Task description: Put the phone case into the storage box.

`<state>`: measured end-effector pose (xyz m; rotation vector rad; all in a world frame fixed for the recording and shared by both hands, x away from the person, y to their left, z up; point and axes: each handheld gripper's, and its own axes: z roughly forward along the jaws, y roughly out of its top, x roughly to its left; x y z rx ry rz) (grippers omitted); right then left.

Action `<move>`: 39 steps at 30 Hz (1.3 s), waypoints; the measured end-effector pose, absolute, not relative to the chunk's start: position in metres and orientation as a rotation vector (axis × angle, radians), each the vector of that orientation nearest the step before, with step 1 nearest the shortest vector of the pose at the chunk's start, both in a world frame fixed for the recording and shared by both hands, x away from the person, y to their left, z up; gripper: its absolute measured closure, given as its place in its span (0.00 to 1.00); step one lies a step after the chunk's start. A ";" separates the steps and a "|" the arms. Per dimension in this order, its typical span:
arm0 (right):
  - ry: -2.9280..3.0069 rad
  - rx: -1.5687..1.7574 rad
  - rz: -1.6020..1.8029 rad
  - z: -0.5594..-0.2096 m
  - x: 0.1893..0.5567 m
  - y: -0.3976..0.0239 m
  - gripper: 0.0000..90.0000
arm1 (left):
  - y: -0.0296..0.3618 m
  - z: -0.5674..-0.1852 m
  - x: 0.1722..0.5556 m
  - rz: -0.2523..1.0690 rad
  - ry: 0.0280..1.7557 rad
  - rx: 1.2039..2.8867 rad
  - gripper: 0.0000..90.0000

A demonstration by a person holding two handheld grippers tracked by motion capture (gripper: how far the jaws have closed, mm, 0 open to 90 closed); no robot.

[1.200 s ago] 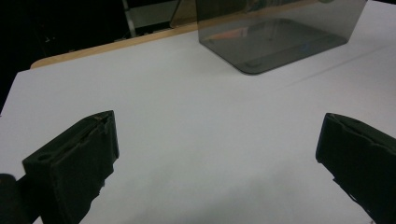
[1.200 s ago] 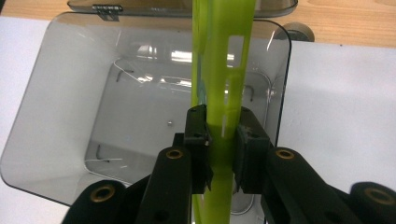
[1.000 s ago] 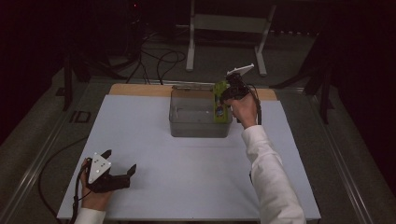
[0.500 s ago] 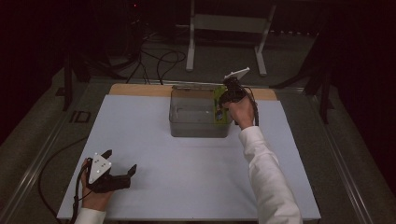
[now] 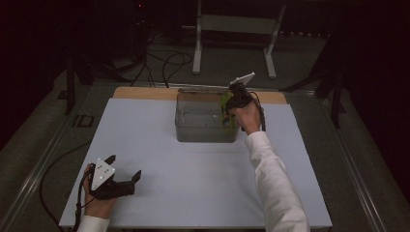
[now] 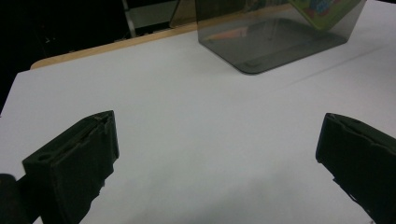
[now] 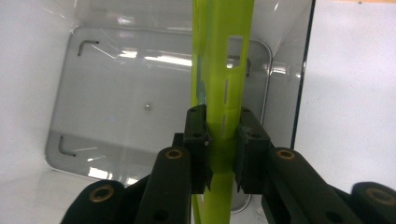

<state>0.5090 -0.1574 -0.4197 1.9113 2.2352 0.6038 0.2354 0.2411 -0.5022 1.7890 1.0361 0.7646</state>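
Over the last second your right gripper [image 5: 227,107], clamped on the flat lime-green plastic package [image 5: 226,112], shifts slightly toward the table's left edge and sinks a little, carrying the package lower inside the clear smoky plastic bin [image 5: 203,126], along its right wall.

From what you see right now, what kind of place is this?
Probably a lab or recording room, not a home. A white work table holds a clear plastic box, loose cables lie on the floor beyond it beside a metal stand, and the surroundings are dark.
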 end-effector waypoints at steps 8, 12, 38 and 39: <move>2.247 1.928 0.556 -0.427 0.512 -0.157 0.86 | 0.241 -0.502 0.235 0.764 1.036 1.789 0.00; 2.251 1.937 0.537 -0.430 0.514 -0.157 0.86 | 0.241 -0.502 0.235 0.763 1.035 1.789 0.00; 2.204 1.987 0.515 -0.442 0.521 -0.156 0.85 | 0.241 -0.502 0.235 0.760 1.032 1.792 0.00; 2.204 1.988 0.513 -0.443 0.521 -0.156 0.85 | 0.241 -0.502 0.235 0.761 1.032 1.792 0.00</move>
